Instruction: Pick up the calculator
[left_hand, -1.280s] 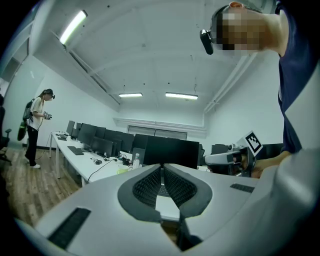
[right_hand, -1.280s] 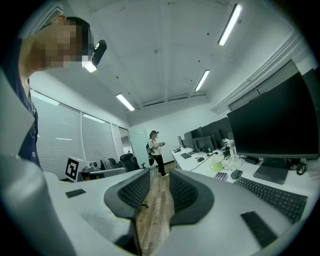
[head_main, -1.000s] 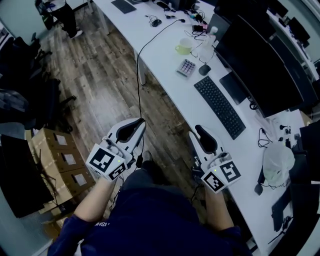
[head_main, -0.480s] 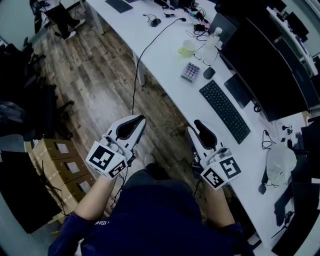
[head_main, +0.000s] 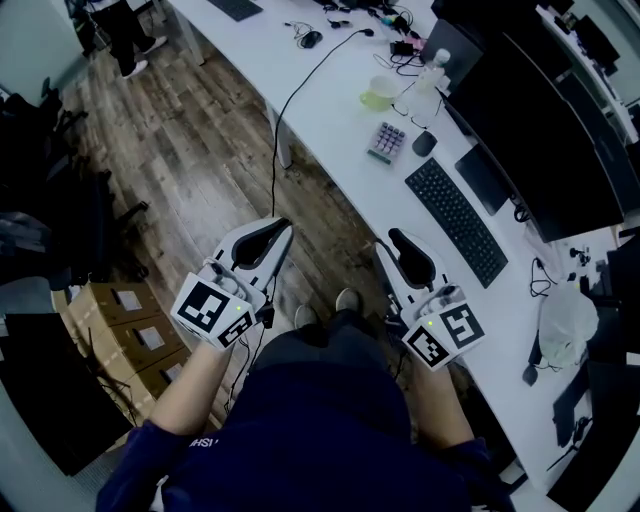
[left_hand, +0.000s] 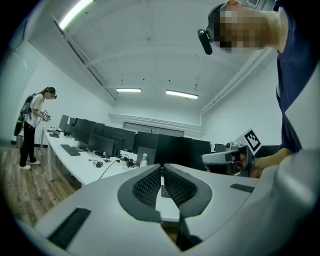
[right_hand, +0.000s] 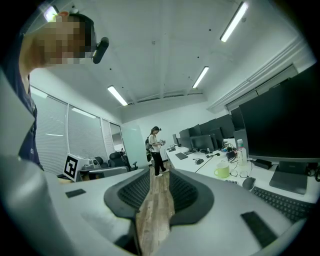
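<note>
Head view: shows the left gripper (head_main: 283, 228) and right gripper (head_main: 388, 240) side by side over brown wooden plank floor (head_main: 200, 150), just off the edge of a long white desk (head_main: 340, 130). Places the small grey calculator with coloured keys (head_main: 388, 140) flat on that desk, well apart from both grippers, just beside a black mouse (head_main: 424, 143), between a pale green mug (head_main: 378, 93) and a black keyboard (head_main: 458, 220).

Left gripper view: looks along grey ribbed pads (left_hand: 147, 187) drawn tip to tip, nothing pinched; catches the right gripper (left_hand: 205, 159) off to the right.

Right gripper view: looks along pads (right_hand: 132, 192) spread apart, only floor (right_hand: 157, 200) in the gap, nothing gripped; takes in the mug (right_hand: 221, 171) and keyboard (right_hand: 280, 200) at right.
</note>
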